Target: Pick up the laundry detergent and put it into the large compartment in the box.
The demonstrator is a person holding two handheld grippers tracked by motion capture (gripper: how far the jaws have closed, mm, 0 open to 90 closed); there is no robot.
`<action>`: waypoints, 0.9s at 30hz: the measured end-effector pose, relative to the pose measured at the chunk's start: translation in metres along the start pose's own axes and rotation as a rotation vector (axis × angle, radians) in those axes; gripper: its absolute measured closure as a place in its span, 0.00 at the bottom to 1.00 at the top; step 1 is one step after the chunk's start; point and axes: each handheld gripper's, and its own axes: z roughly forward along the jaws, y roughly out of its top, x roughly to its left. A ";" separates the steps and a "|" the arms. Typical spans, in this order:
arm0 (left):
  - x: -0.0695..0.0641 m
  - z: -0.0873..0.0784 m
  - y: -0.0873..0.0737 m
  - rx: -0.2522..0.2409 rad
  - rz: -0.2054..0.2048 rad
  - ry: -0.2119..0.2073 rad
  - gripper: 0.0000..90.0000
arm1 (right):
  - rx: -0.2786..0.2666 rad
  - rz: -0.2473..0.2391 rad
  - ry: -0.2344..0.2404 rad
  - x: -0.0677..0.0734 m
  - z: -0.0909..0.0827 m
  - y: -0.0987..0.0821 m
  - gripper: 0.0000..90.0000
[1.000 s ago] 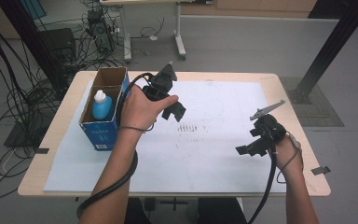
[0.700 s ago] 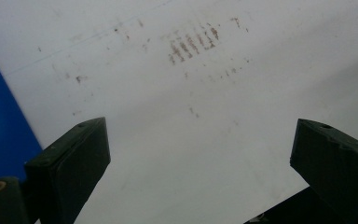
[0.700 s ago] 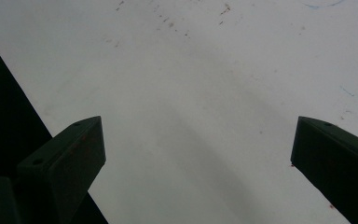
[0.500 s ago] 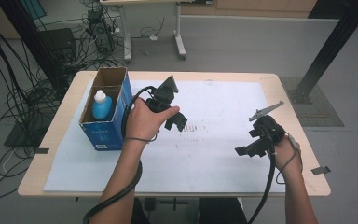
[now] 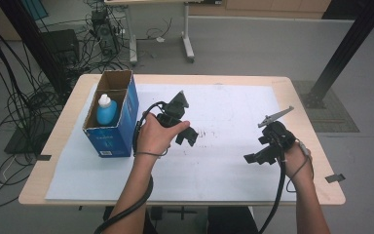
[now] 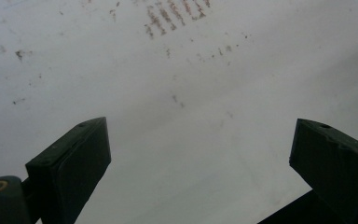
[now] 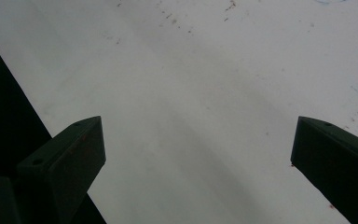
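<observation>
My left gripper (image 5: 186, 136) hangs over the middle of the white sheet (image 5: 224, 161), held in a hand just right of the blue cardboard box (image 5: 114, 139). In the left gripper view the left gripper (image 6: 200, 128) stands open, with bare sheet and faint brown marks (image 6: 168, 18) between its jaws. A blue bottle with a white cap (image 5: 106, 110) stands upright inside the box. My right gripper (image 5: 254, 155) hovers over the sheet's right part. It too is open in the right gripper view (image 7: 199, 123), with nothing between its jaws.
The wooden table (image 5: 297, 97) ends just right of the right hand. Cables (image 5: 9, 122) and equipment lie on the floor at the left, a black post (image 5: 341, 53) stands at the back right, and another table's leg (image 5: 187, 34) is behind.
My left gripper has moved right and toward the person, away from the box. The right gripper has stayed almost still.
</observation>
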 end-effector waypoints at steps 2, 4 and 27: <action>0.000 0.003 0.000 0.006 0.000 -0.003 0.06 | -0.001 0.001 -0.001 0.000 0.000 0.000 0.03; 0.002 0.005 0.000 0.012 -0.003 -0.004 0.06 | -0.002 0.004 -0.002 0.000 0.000 0.000 0.03; 0.003 0.006 -0.004 -0.001 -0.019 -0.001 0.06 | -0.008 0.000 -0.006 0.003 -0.003 -0.002 0.03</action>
